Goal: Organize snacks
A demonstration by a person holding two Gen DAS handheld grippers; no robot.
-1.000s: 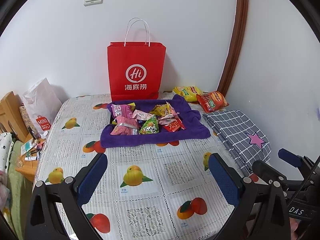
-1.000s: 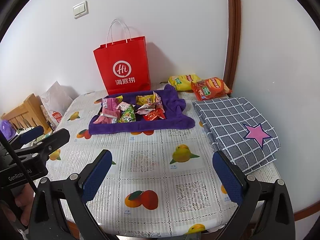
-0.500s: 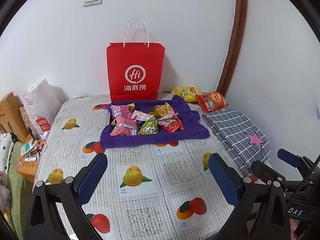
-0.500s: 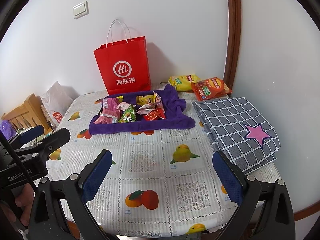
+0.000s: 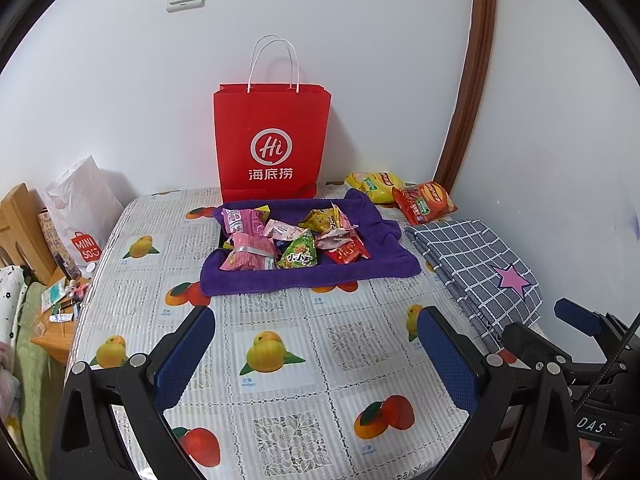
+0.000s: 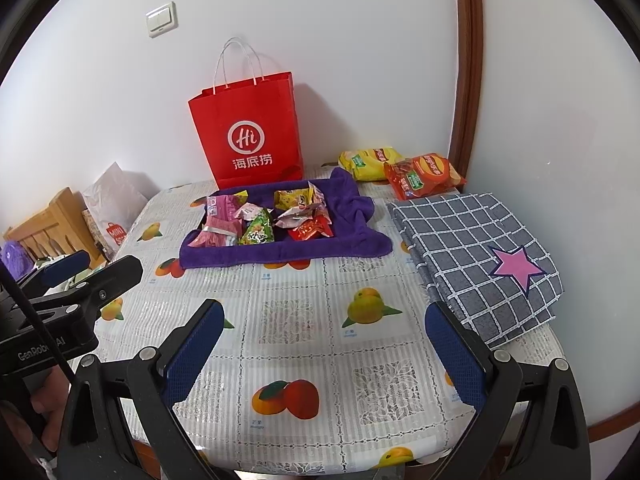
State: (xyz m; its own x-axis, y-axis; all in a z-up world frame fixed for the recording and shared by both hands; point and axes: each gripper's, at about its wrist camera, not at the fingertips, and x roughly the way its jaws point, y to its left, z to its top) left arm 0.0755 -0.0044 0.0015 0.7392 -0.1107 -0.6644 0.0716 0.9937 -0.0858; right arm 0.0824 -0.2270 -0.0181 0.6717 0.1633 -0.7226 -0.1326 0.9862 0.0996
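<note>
Left wrist view looks across a bench [image 5: 280, 432] covered by a fruit-printed cloth, with the left gripper [image 5: 316, 340] hovering above its near edge, its blue-padded fingers [image 5: 186, 356] spread wide apart and holding nothing. Toward the far side of the bench lies a purple towel [image 5: 308, 276] bunched up at its edges, and a heap of small snack packets [image 5: 292, 240] sits in its middle: pink ones on the left, a green one at the front, a red one at the right, yellow ones at the back. Directly behind the towel, against the wall, a red paper bag [image 5: 272, 140] with white handles stands upright. To the right of the towel's far corner lie a yellow chip bag [image 5: 374, 186] and a red chip bag [image 5: 424, 202], touching each other. A folded grey checked cloth [image 5: 476, 272] with a pink star lies just right of the towel. Left of the bench, a white shopping bag [image 5: 80, 208] leans against the wall. Right wrist view shows the right gripper [image 6: 324, 344] likewise over the near edge of the bench, fingers [image 6: 452, 356] wide apart and empty, well short of the towel [image 6: 288, 252] and the packets [image 6: 264, 216].
</note>
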